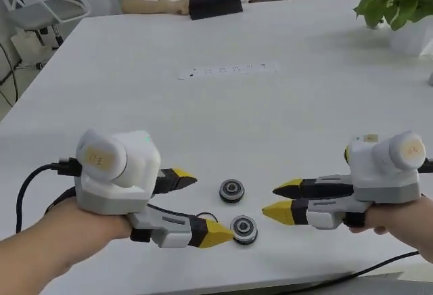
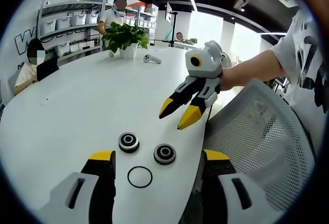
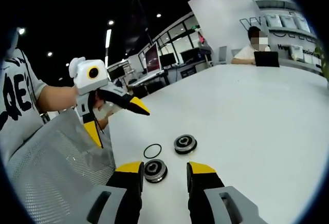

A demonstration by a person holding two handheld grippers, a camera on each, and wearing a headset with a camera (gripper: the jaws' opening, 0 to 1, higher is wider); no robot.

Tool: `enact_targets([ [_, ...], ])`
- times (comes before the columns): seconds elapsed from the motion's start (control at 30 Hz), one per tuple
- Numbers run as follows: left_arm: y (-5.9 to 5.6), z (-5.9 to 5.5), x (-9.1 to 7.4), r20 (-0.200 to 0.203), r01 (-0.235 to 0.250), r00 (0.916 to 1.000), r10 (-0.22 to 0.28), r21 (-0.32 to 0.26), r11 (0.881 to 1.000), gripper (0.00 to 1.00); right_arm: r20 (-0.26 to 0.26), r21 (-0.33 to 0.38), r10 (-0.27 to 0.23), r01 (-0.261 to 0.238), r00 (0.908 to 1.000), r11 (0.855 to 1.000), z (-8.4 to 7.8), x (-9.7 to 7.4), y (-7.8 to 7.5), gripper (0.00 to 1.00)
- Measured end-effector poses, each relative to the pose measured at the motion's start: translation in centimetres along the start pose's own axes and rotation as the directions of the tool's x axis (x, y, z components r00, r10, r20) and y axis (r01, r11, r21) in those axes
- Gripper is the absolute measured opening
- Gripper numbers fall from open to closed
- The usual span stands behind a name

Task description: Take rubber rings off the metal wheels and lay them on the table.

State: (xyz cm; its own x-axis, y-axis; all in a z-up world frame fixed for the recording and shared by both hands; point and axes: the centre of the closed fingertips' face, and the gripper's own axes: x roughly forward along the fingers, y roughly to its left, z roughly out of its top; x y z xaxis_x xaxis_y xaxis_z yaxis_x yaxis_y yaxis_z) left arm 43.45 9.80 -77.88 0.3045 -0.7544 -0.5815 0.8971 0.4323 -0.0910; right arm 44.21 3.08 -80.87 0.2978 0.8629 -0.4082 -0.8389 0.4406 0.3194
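The farther wheel (image 1: 231,190) and the nearer wheel (image 1: 243,229), both metal wheels, sit close together by the front edge of the desk (image 1: 203,119). One loose rubber ring (image 2: 140,176) lies flat just beside them, likely within reach of both tools. The left gripper (image 1: 203,207) is spread wide at the nearer wheel, and the right gripper (image 1: 281,199) is parted more narrowly opposite. Both are empty and seemingly poised for the next ring. The wall lettering (image 2: 23,41) is cut off after "W", and a shirt print (image 3: 15,93) shows "QE".
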Motion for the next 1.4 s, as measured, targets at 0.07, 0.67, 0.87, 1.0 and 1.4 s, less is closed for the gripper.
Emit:
enact_targets([
  [0.07,-0.1,-0.1,0.3,-0.006,0.007,1.0,-0.007,0.004,1.0,0.62,-0.013,-0.016,0.009,-0.009,0.9999,1.0,-0.4,0.1,0.3,0.31],
  [0.67,-1.2,-1.5,2.8,-0.06,0.079,0.9951,-0.078,0.004,0.997,0.52,-0.086,-0.102,0.043,-0.051,0.9954,0.994,-2.9,1.5,0.6,0.27],
  [0.87,-1.4,-1.6,3.5,-0.064,0.093,0.9937,-0.092,0.01,0.996,0.49,-0.105,-0.141,0.048,-0.063,0.9933,0.988,-3.3,2.1,0.7,0.25],
  [1.0,-1.6,-1.6,3.9,-0.067,0.104,0.9925,-0.103,0.014,0.995,0.44,-0.121,-0.165,0.051,-0.071,0.9914,0.984,-3.5,2.5,0.8,0.23],
  [1.4,-1.6,-2.5,5.2,-0.091,0.12,0.9888,-0.118,0.016,0.993,0.31,-0.15,-0.214,0.053,-0.085,0.9872,0.973,-4.3,3.1,1.0,0.18],
])
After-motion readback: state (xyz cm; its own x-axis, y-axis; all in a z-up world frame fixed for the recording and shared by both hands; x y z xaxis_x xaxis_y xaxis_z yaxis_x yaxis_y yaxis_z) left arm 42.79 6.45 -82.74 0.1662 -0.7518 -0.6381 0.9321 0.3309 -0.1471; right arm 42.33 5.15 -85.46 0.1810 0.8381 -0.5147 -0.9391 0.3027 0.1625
